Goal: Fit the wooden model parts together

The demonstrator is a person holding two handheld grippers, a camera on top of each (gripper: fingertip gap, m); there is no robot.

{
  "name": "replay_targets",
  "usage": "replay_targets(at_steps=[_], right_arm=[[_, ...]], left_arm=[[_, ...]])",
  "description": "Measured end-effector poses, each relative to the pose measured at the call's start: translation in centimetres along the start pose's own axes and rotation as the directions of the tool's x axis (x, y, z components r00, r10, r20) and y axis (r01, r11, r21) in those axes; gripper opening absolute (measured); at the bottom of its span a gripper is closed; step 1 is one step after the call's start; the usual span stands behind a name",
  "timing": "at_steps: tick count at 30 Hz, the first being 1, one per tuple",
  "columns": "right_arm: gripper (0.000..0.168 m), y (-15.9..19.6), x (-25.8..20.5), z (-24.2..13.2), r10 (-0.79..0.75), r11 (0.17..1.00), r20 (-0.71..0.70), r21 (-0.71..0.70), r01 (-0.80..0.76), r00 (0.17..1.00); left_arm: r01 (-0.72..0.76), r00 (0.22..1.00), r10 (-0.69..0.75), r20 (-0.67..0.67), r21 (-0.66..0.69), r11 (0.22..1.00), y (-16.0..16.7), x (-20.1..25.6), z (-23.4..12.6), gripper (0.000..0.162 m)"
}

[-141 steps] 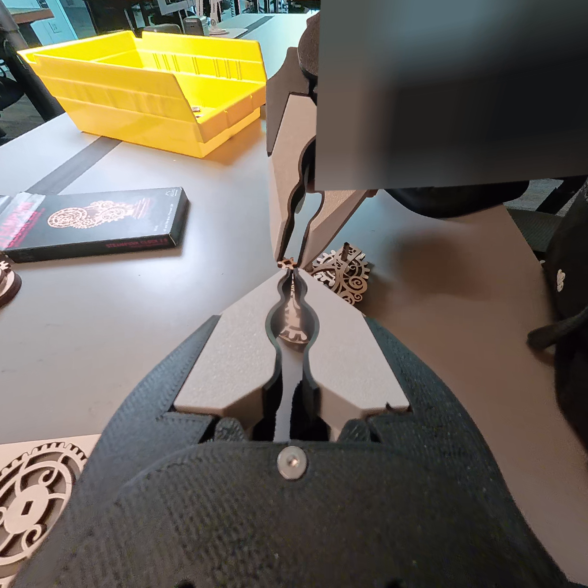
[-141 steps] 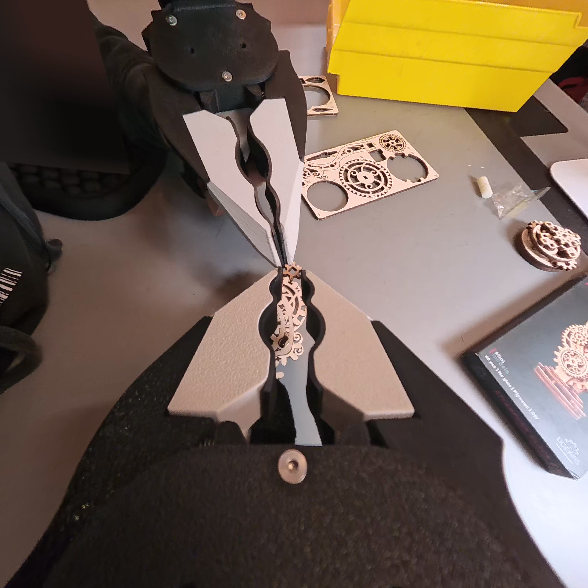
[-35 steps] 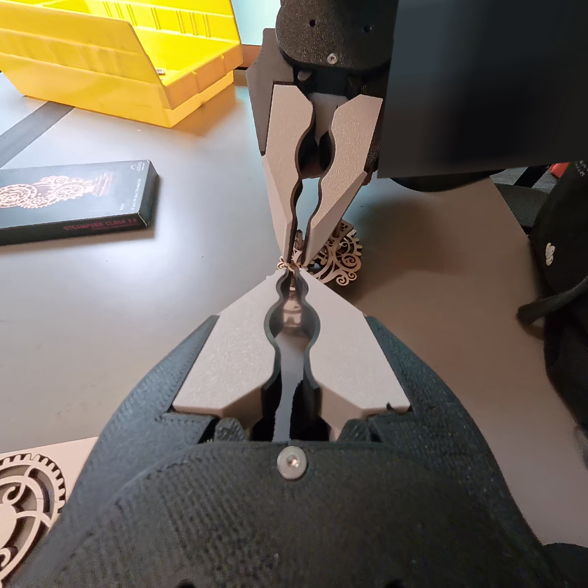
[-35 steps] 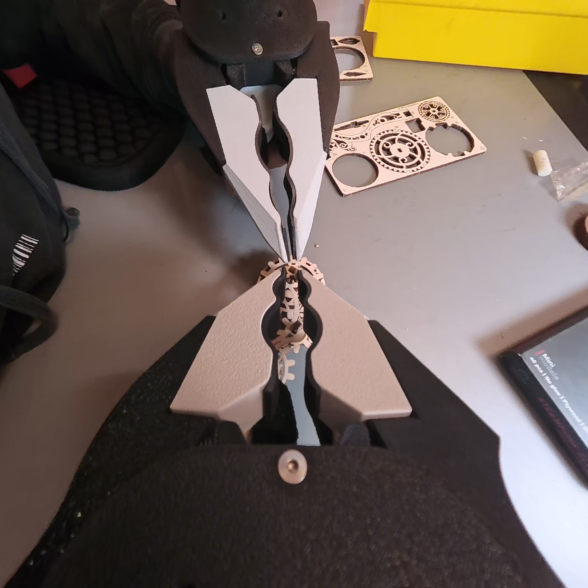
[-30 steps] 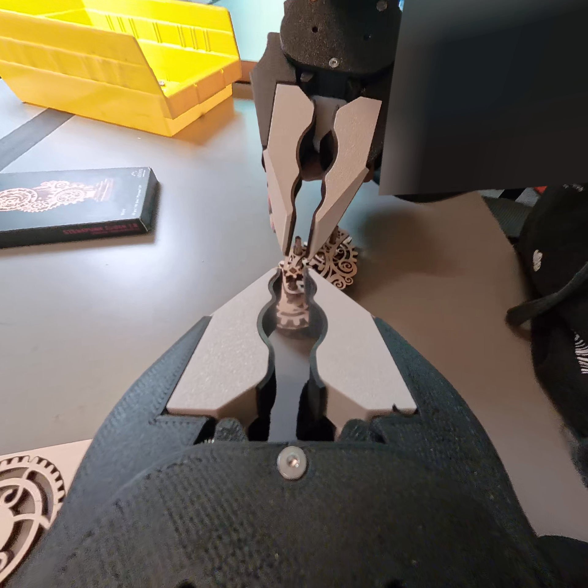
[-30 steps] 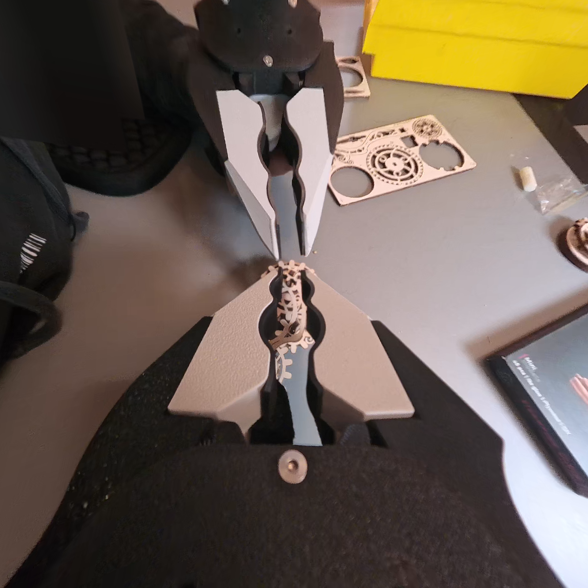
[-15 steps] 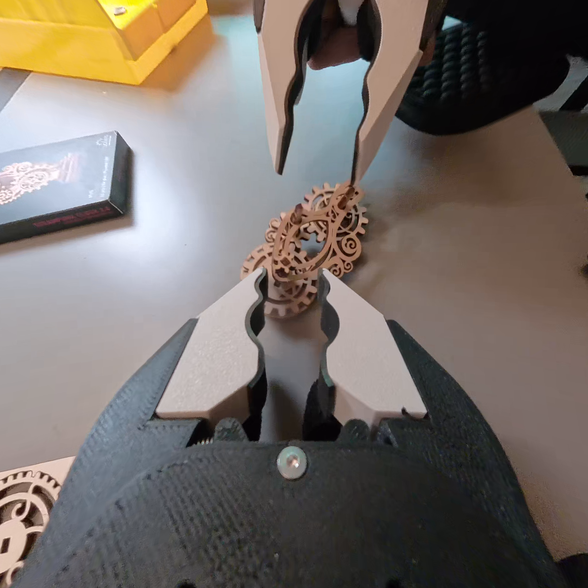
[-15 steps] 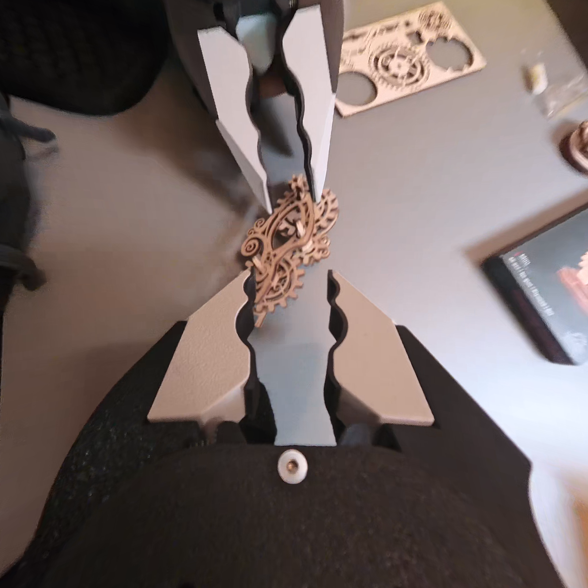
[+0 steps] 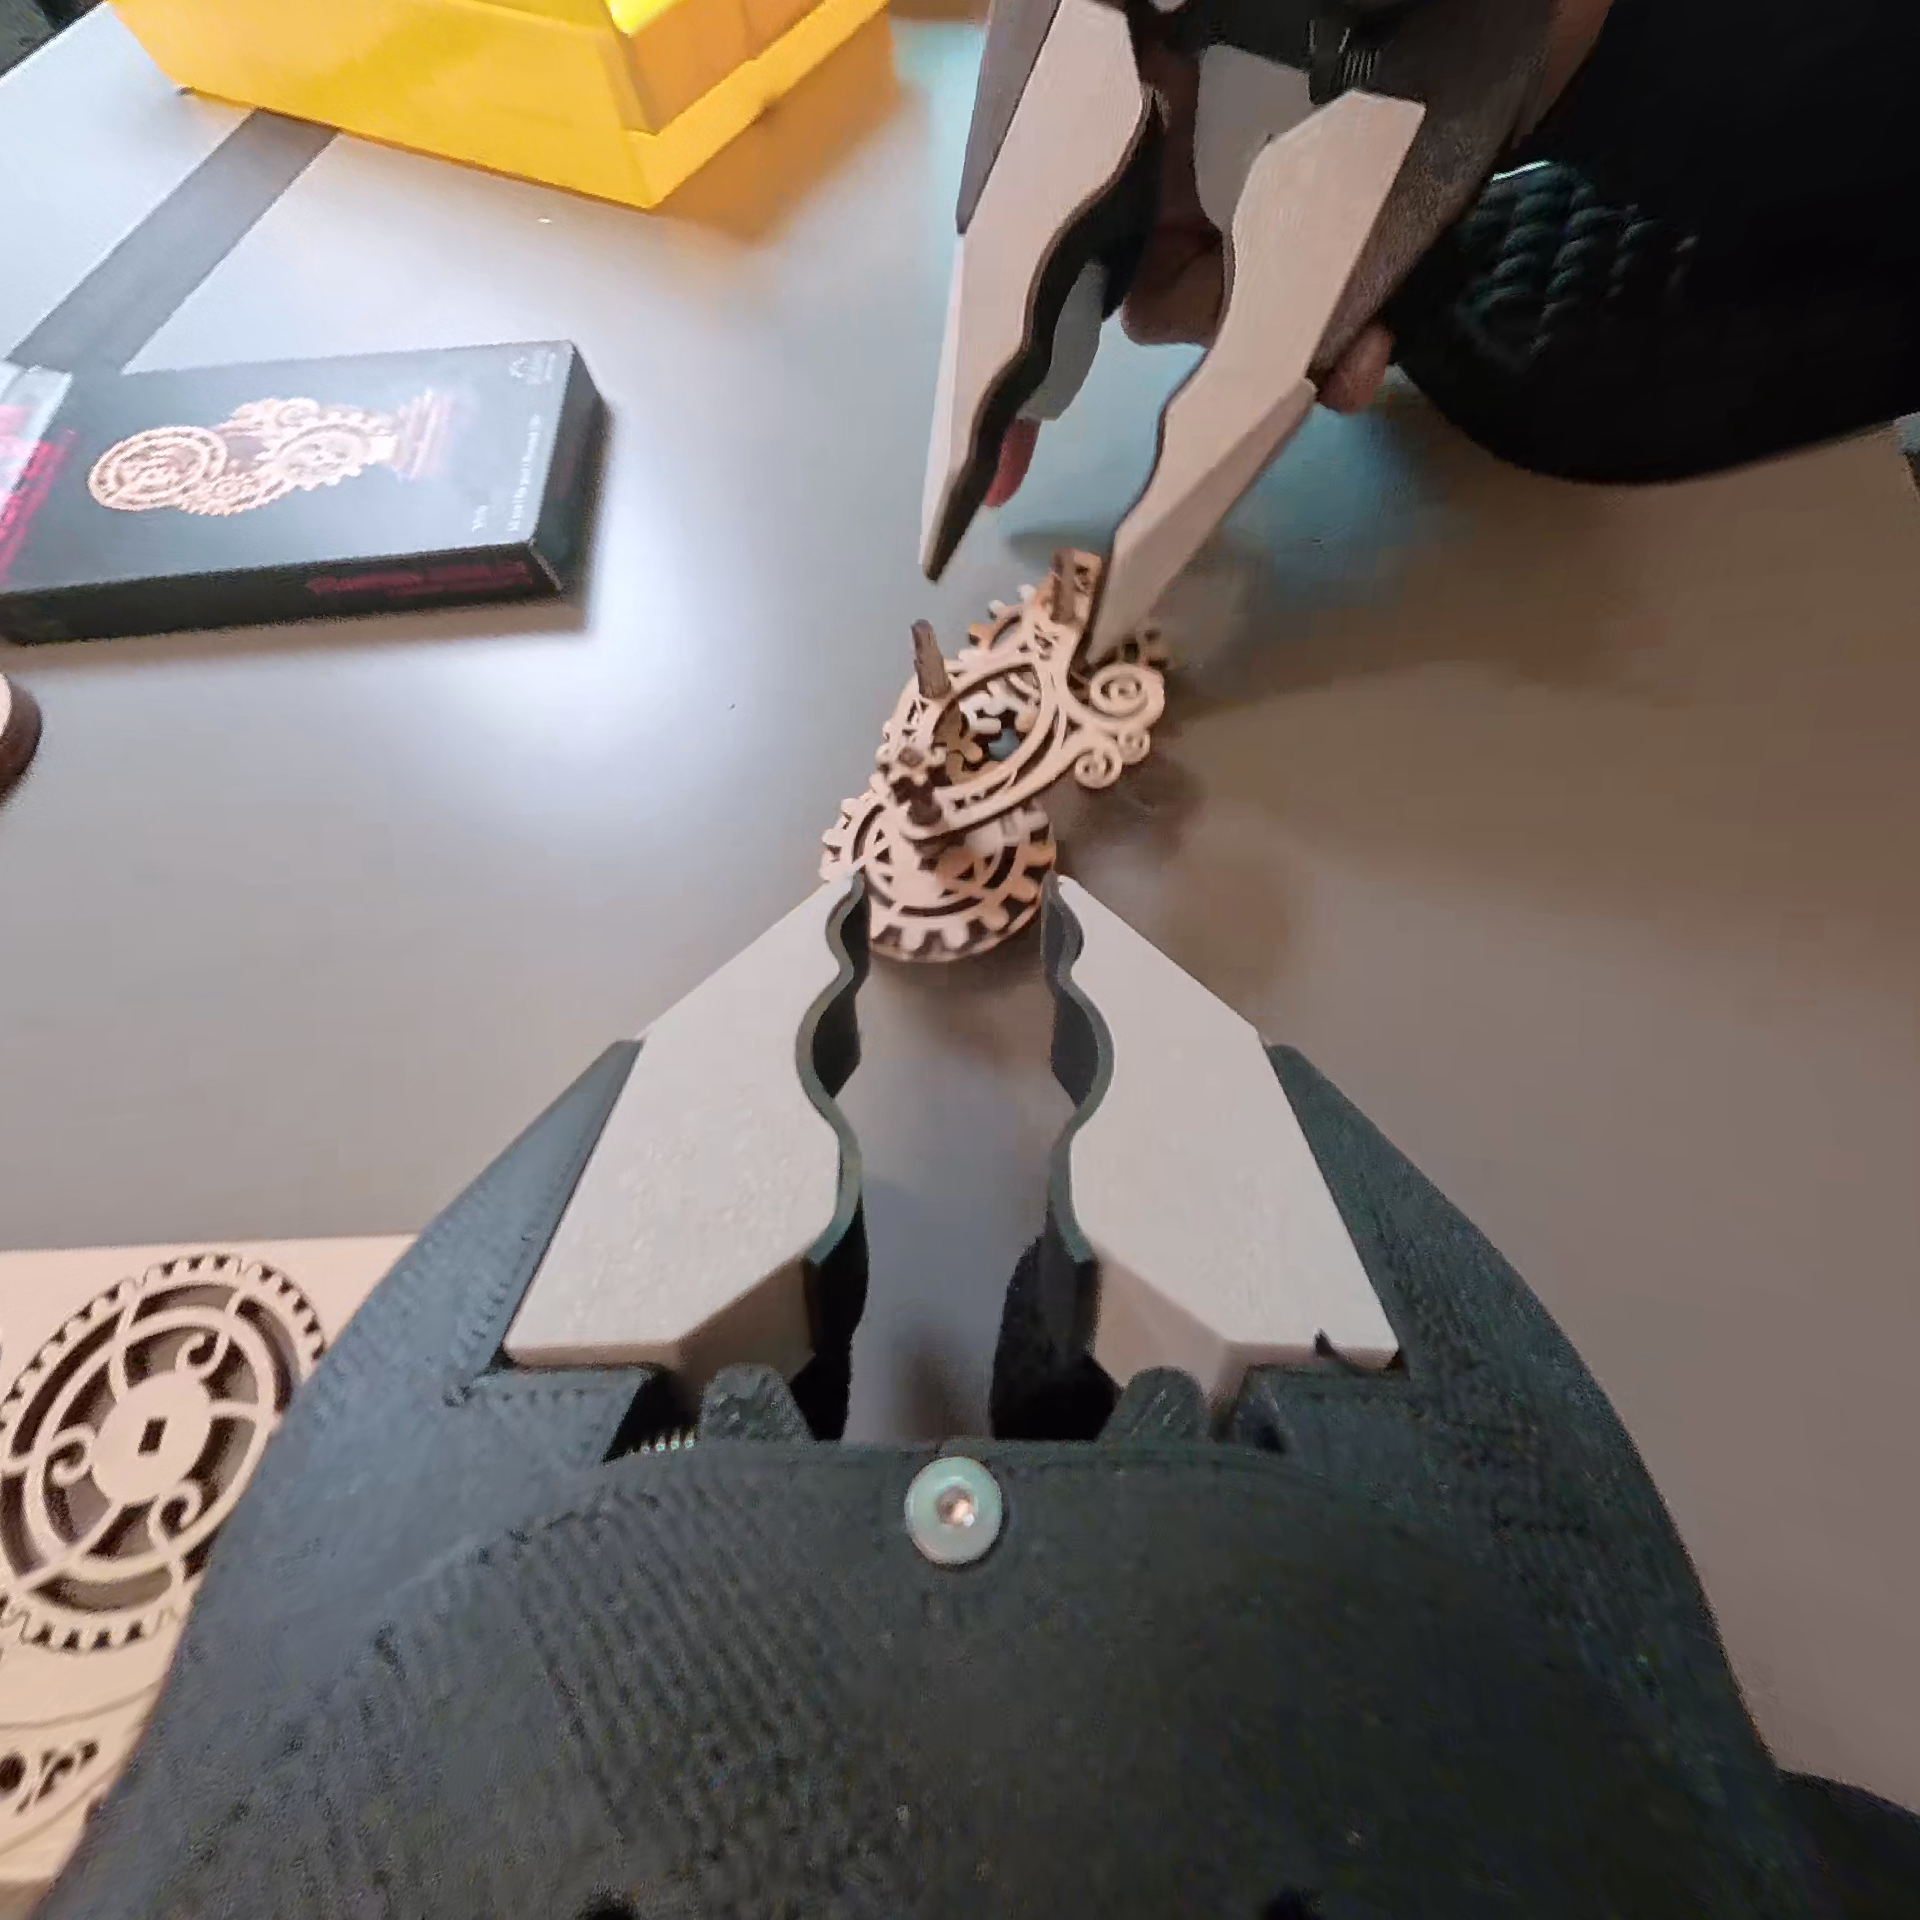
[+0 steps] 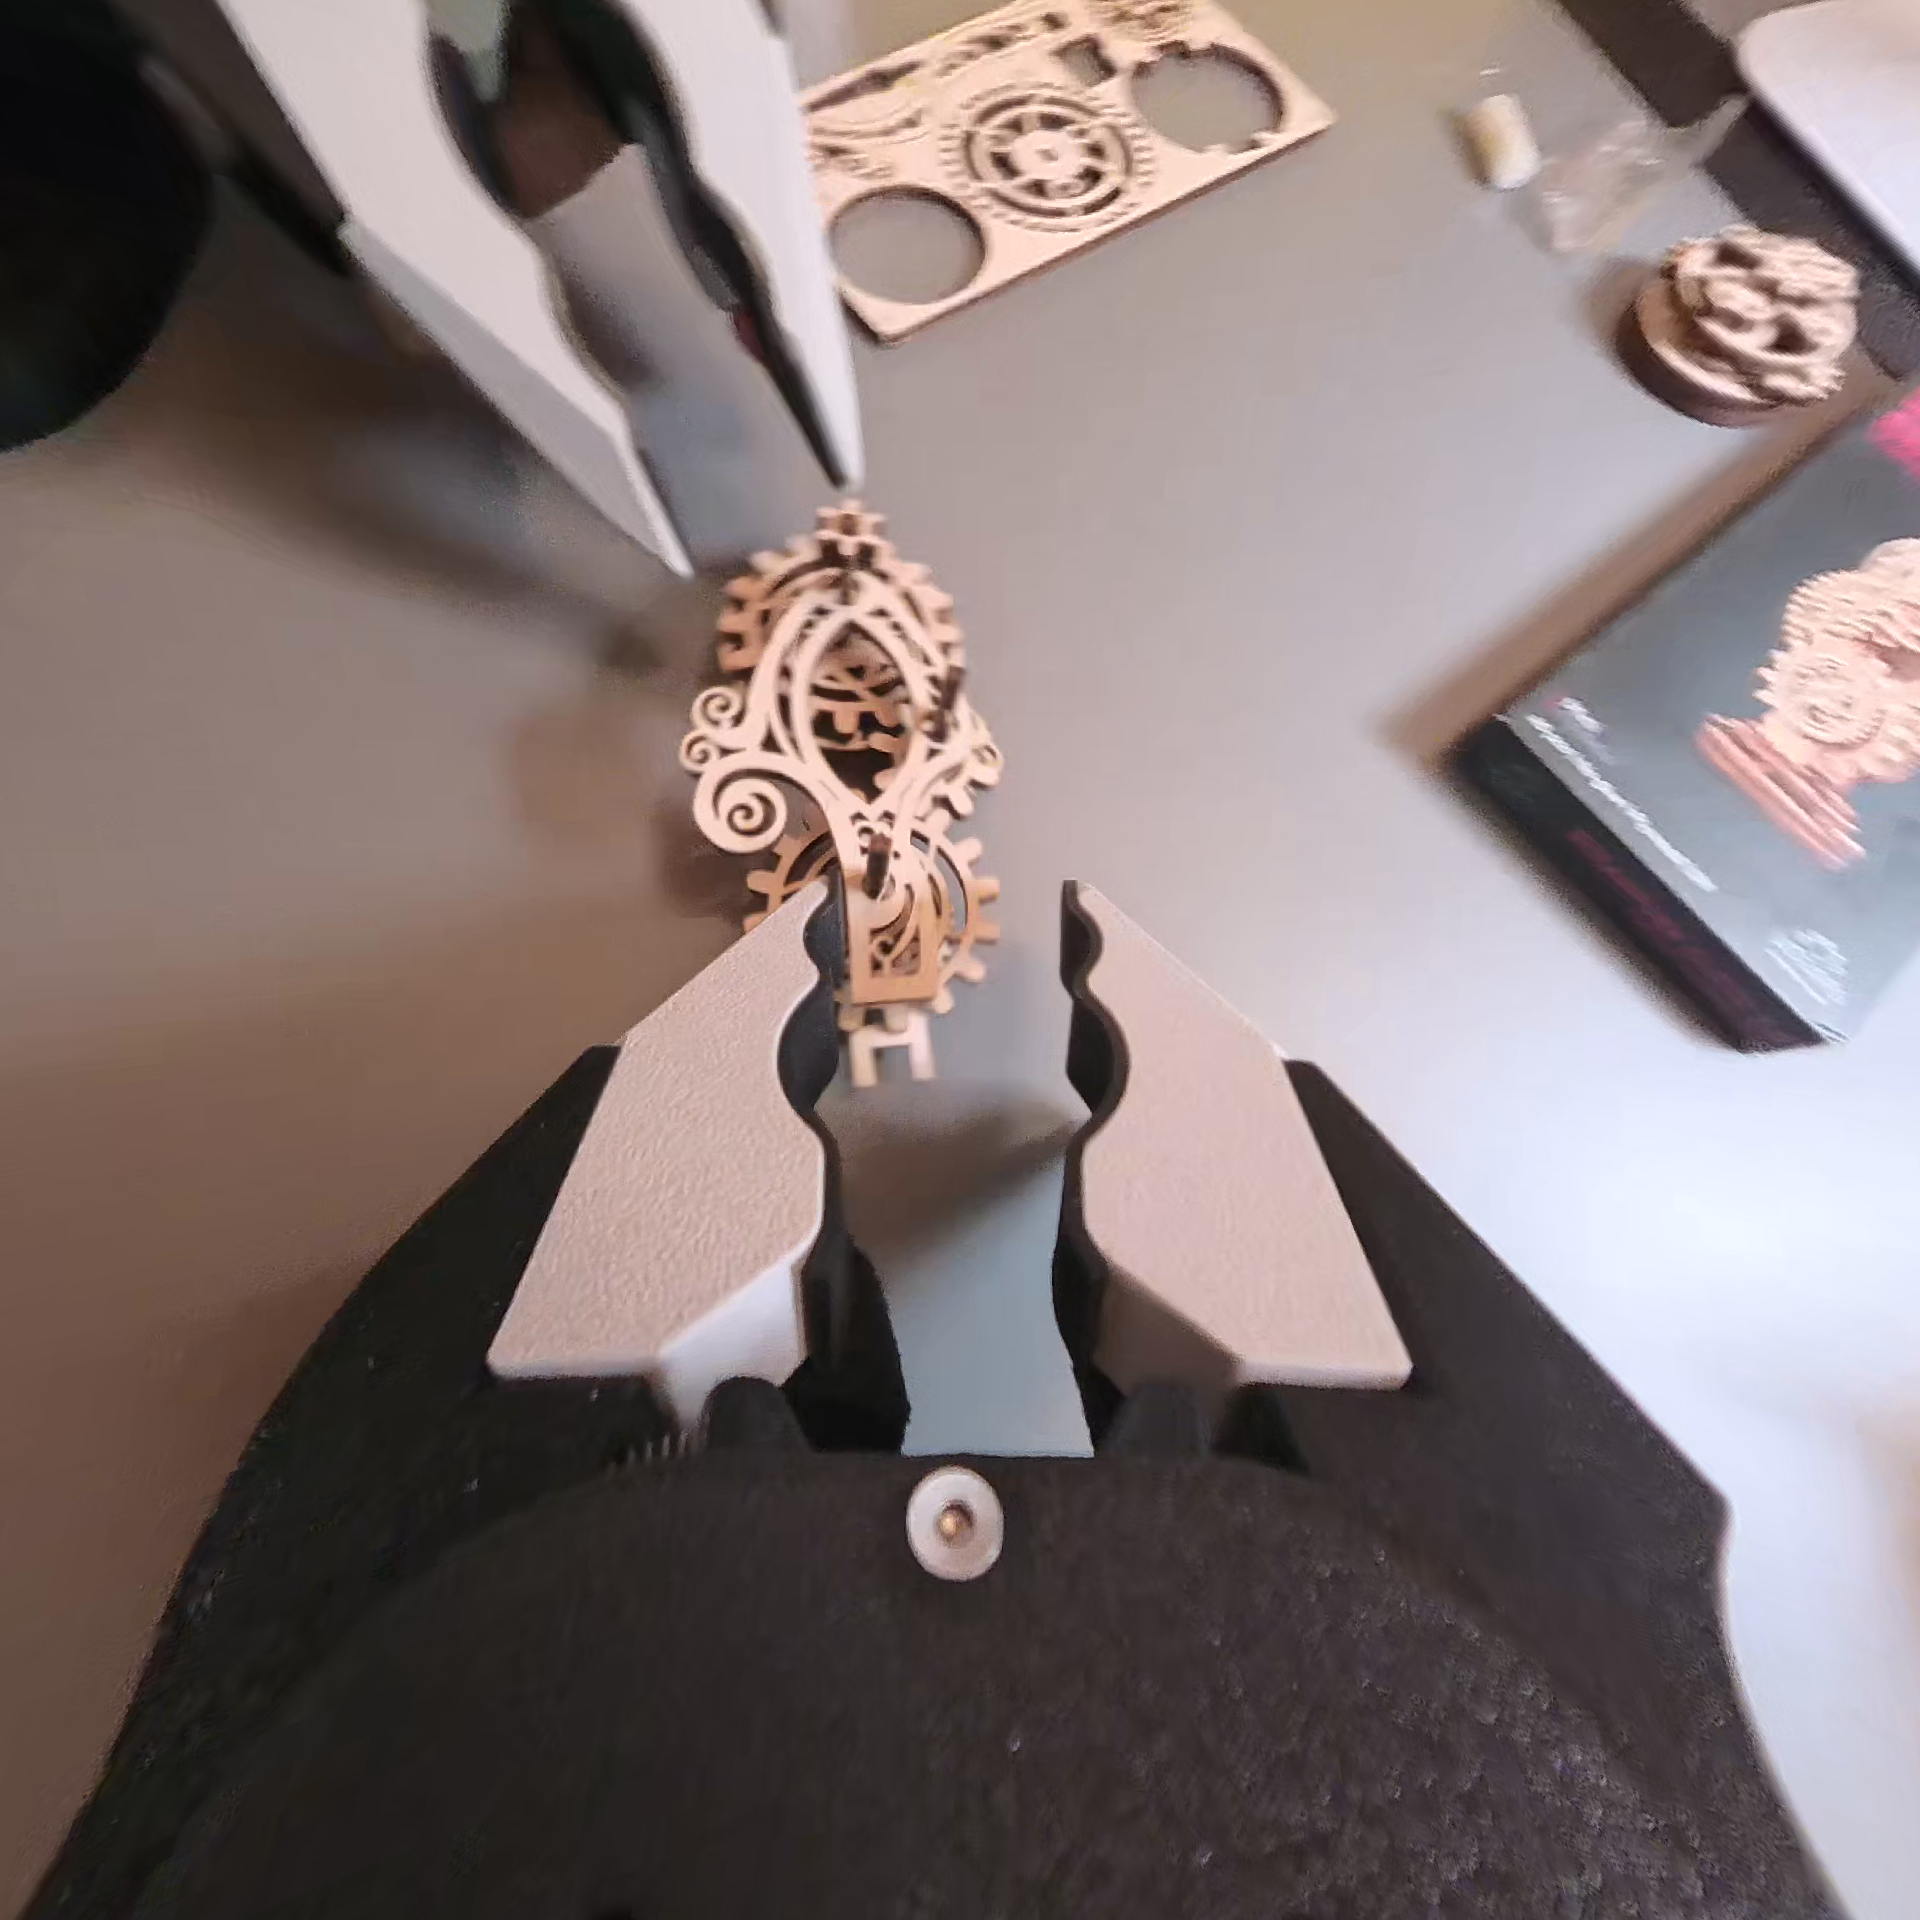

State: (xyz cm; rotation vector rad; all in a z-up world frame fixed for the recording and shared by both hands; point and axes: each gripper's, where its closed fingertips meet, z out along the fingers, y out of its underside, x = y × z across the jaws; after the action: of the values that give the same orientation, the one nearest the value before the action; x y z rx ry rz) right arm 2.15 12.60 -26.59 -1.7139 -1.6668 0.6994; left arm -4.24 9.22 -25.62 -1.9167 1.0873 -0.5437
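Note:
The wooden model assembly (image 9: 987,769), an ornate scrollwork frame stacked on several gears with pegs sticking up, lies on the grey table between my two grippers. My left gripper (image 9: 954,894) is open, its fingertips on either side of the assembly's big gear end. My right gripper (image 9: 1023,597) is open at the far end, with one fingertip (image 9: 1122,613) against the frame. In the right wrist view the assembly (image 10: 842,748) lies just ahead of my right gripper (image 10: 940,894), its tabbed stem beside one finger. The left gripper (image 10: 764,520) stands open beyond it.
A yellow bin (image 9: 468,94) stands at the far left. A black box (image 9: 312,488) (image 10: 1714,779) lies nearby. A wooden parts sheet (image 9: 135,1455) (image 10: 1039,156), a round wooden sub-assembly (image 10: 1745,312) and a small plastic bag (image 10: 1621,177) lie on the table. A black bag (image 9: 1662,312) sits at the table edge. Left tips to right tips: about 8 centimetres.
A second ago both grippers were shut on the assembly, holding it between them. Both have opened and the assembly now lies on the table.

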Motion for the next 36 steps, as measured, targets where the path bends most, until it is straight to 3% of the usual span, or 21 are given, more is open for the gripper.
replay_targets(at_steps=[11, 19, 21, 26, 31, 36], right_arm=[[0.045, 0.6, -0.1, -0.1, -0.034, 0.998, 0.078, 0.05, 0.03, 0.996], [0.017, -0.2, -0.6, 0.7, -0.119, 0.992, 0.02, 0.051, 0.118, 0.993], [0.016, -0.3, -0.6, 1.0, -0.118, 0.992, 0.0, 0.045, 0.117, 0.993], [0.017, -0.9, 0.6, 1.6, -0.104, 0.992, -0.079, 0.058, 0.109, 0.991], [0.03, -1.3, 1.1, 1.1, -0.062, 0.992, -0.073, 0.104, 0.069, 0.995], [0.038, -4.4, 1.9, -1.8, 0.006, 0.946, -0.082, 0.325, 0.021, 0.997]], left_arm=[[-0.003, 1.0, 0.004, 0.025, -0.059, 0.998, 1.5, -0.5, 1.0, 0.066], [-0.069, 0.994, 0.077, 0.072, -0.105, 0.992, 2.2, -1.2, 1.1, 0.041], [-0.05, 0.995, 0.059, 0.087, -0.099, 0.994, 2.3, -1.9, 0.7, 0.038], [-0.014, 0.993, 0.019, 0.118, -0.049, 0.999, 2.1, -3.0, -0.3, 0.037], [0.021, 0.987, -0.034, 0.157, 0.084, 0.996, 0.8, -3.9, -1.8, 0.042], [0.044, 0.965, -0.126, 0.232, 0.327, 0.944, -1.5, -6.1, -4.9, 0.054]])
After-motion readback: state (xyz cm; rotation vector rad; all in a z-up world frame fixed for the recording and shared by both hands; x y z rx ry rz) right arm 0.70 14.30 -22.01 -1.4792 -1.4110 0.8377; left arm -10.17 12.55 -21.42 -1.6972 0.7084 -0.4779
